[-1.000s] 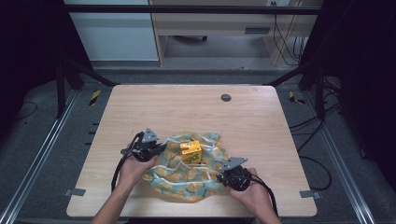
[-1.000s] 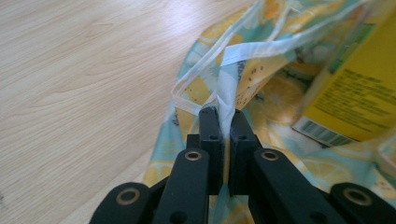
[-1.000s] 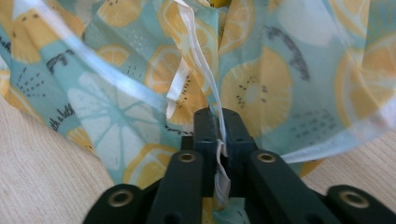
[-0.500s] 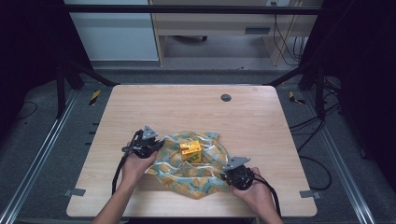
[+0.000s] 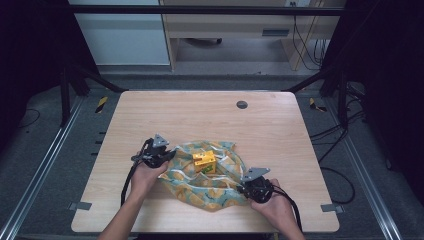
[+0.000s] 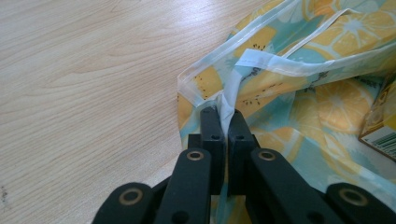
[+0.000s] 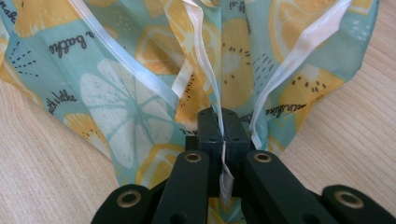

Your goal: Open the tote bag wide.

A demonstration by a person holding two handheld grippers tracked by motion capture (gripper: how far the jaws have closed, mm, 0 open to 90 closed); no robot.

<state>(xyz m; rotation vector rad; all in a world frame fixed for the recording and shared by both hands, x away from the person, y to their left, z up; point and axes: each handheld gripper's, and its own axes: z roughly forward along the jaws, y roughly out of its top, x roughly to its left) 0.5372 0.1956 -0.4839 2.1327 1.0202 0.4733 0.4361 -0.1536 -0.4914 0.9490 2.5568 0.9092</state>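
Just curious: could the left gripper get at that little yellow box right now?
Probably not as things stand. The left gripper is shut on the white-trimmed edge of the fruit-print cloth. The yellow box sits uncovered close by on that cloth, so the path looks free once it lets go.

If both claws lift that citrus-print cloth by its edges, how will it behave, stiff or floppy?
The citrus-print cloth will probably sag: it lies rumpled, and it bunches into folds where the left claw and right claw pinch its white-taped edge. It looks thin, so likely light. The yellow box resting on it may slide or tip toward the middle.
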